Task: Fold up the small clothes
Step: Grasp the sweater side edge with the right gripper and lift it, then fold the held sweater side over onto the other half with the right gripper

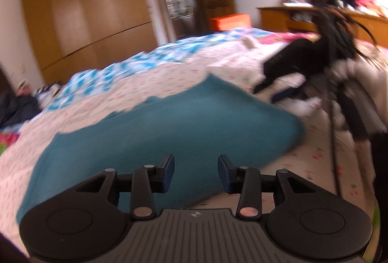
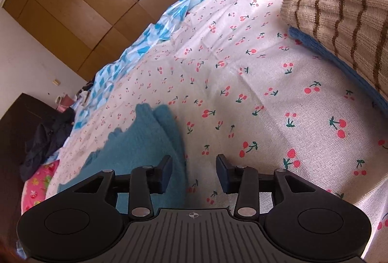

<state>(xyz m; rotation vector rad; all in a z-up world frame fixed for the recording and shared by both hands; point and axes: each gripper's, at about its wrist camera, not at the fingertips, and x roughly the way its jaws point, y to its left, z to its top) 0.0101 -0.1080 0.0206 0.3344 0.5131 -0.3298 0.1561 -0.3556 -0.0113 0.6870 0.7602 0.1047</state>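
The teal knitted garment with a scalloped edge (image 1: 150,132) lies spread on the white bedsheet printed with red cherries (image 2: 254,83), flat for the most part, with one side turned over on itself so that a doubled strip runs along its right-hand margin in the right wrist view (image 2: 167,127). That suggests a first fold is made and the piece has been let go, the step in hand being the pause between folds. The left gripper (image 1: 196,172) hovers low over the near part of the garment with its jaws partly apart and nothing between them; its picture is smeared, so finer contact cannot be judged. The right gripper (image 2: 194,172) stands over the garment's right edge, one finger above the teal knit and the other above bare sheet, jaws likewise partly apart and empty. The next move, as I judge it, calls for both grippers to come down on an edge or corner of the teal piece, pinch only its layers and not the sheet beneath, and carry it across evenly. Further out, a beige ribbed knit with brown wavy stripes (image 2: 339,27) rests on a blue knitted piece (image 2: 312,44) at the far right, well apart, seemingly the finished pile. A blue-and-white patterned quilt (image 2: 135,52) lies beyond.
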